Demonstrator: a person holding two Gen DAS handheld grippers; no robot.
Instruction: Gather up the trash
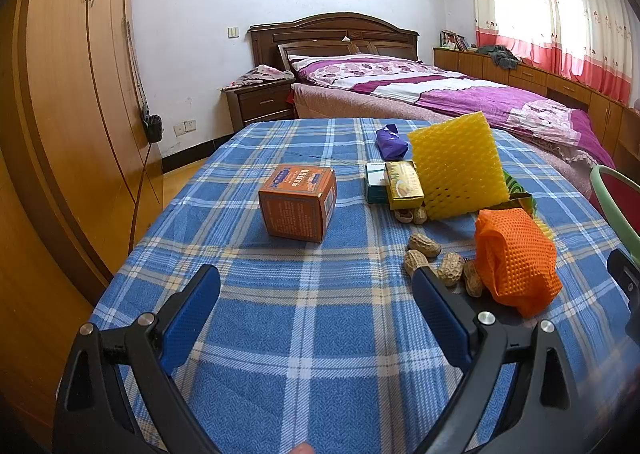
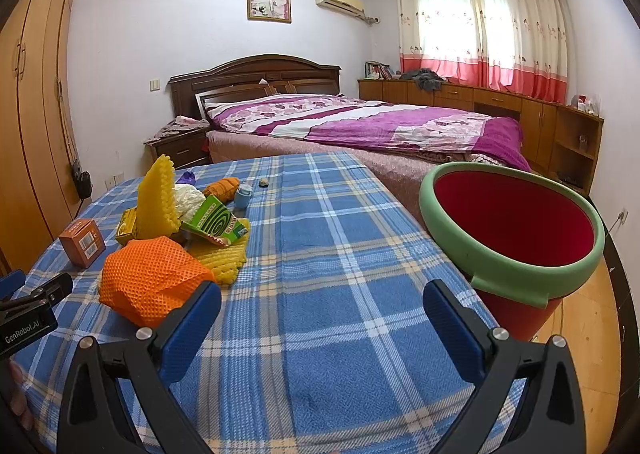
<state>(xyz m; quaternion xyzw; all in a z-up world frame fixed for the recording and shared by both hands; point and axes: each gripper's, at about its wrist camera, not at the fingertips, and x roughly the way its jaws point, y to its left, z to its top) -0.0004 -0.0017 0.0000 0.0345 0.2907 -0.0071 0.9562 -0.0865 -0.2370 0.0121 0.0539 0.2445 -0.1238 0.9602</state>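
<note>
Your trash sits heaped toward one side of the desk (image 1: 280, 314): orange foam net (image 1: 516, 258), yellow foam sheet (image 1: 456, 165), peanut shells (image 1: 424, 246) and small cartons, with the orange box (image 1: 298, 201) apart from them. The red bucket (image 2: 512, 225) waits at the desk's right edge, presumably to receive it all. Your left gripper (image 1: 316, 310) and right gripper (image 2: 322, 318) both hover low over the cloth, jaws spread wide, grasping nothing.

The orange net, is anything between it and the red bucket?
Nothing visible. The orange net lies at the left of the table, the red bucket stands at the table's right edge, and only bare checked tablecloth lies between them. The right gripper hovers open above that stretch.
</note>
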